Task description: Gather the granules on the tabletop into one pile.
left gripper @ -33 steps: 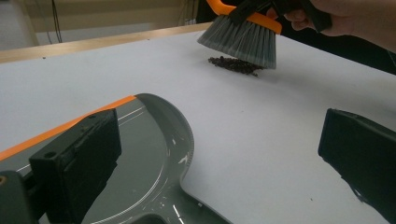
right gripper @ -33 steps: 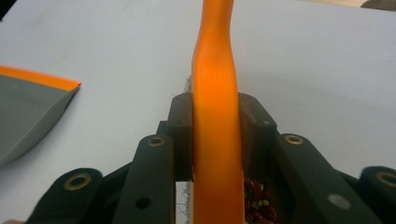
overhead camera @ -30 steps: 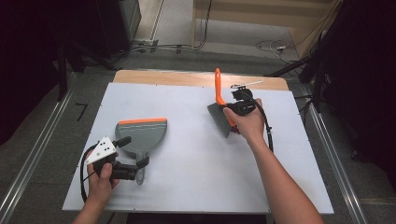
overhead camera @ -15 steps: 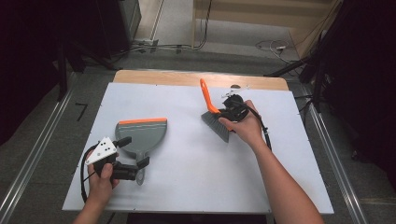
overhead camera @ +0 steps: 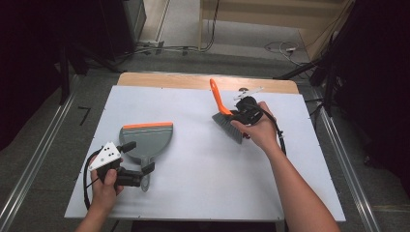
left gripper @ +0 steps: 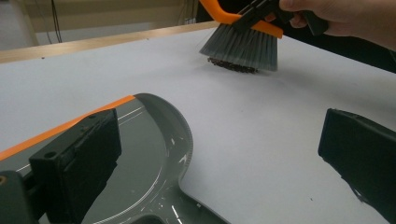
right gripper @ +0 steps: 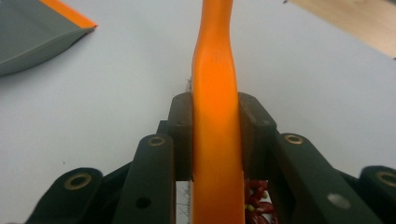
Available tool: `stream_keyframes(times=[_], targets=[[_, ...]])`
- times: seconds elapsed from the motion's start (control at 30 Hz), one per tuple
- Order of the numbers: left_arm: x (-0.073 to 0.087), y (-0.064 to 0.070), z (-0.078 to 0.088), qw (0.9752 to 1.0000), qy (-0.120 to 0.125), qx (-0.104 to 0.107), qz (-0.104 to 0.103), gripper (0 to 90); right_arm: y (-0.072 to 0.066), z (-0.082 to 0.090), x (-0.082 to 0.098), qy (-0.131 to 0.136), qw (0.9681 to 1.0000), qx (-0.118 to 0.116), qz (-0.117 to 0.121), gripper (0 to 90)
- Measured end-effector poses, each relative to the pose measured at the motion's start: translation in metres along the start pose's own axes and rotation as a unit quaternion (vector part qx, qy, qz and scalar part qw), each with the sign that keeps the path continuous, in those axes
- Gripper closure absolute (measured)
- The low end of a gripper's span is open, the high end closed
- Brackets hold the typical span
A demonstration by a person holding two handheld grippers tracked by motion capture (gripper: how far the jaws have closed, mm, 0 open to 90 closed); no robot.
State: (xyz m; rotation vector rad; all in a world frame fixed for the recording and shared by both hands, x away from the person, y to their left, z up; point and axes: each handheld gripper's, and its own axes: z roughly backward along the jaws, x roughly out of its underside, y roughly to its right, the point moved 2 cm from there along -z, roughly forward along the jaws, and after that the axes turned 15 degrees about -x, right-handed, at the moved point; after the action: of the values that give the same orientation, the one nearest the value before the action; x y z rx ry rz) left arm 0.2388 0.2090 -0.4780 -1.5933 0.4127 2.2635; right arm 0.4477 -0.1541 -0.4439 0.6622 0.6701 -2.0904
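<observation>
My right gripper (overhead camera: pixel 240 115) has its jaws clamped on the orange handle (right gripper: pixel 215 116) of a small brush (overhead camera: pixel 223 112), one pad on each side of it, and in the right gripper view the handle runs straight up between them. The brush sits at the far right of the white table (overhead camera: pixel 203 193), with its grey bristles (left gripper: pixel 240 46) pointing down and their tips on the table top. Under those tips, in the left gripper view, lies a little heap of dark crumbs (left gripper: pixel 233 66); from my right gripper view I catch some red bits with yellow specks just below the pads, though I cannot tell what they are. My left gripper (overhead camera: pixel 128 169) is near the front left edge of the table, jaws wide apart and gripping nothing, at the handle end of the grey dustpan (overhead camera: pixel 146 140). In the left gripper view one pad hangs over the pan's inside and the other over bare table, and I cannot tell if either touches the pan. The dustpan lies flat with its orange lip (overhead camera: pixel 147 125) at the far side, facing away from me, well apart from the brush and to its left. A strip of bare wood (overhead camera: pixel 164 79) shows along the far edge of the table.
</observation>
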Motion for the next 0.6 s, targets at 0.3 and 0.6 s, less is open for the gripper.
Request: stream_keyframes(times=[0.3, 0.6], targets=[[0.000, 0.002, -0.001, 1.0000, 0.000, 0.001, -0.001, 0.0, -0.005, 0.031, 0.001, 0.020, 0.9997, 0.014, 0.010, 68.6], [0.000, 0.002, -0.001, 1.0000, 0.000, -0.001, -0.001, 0.0, -0.008, 0.062, 0.020, 0.045, 0.9988, 0.019, -0.008, 68.6]])
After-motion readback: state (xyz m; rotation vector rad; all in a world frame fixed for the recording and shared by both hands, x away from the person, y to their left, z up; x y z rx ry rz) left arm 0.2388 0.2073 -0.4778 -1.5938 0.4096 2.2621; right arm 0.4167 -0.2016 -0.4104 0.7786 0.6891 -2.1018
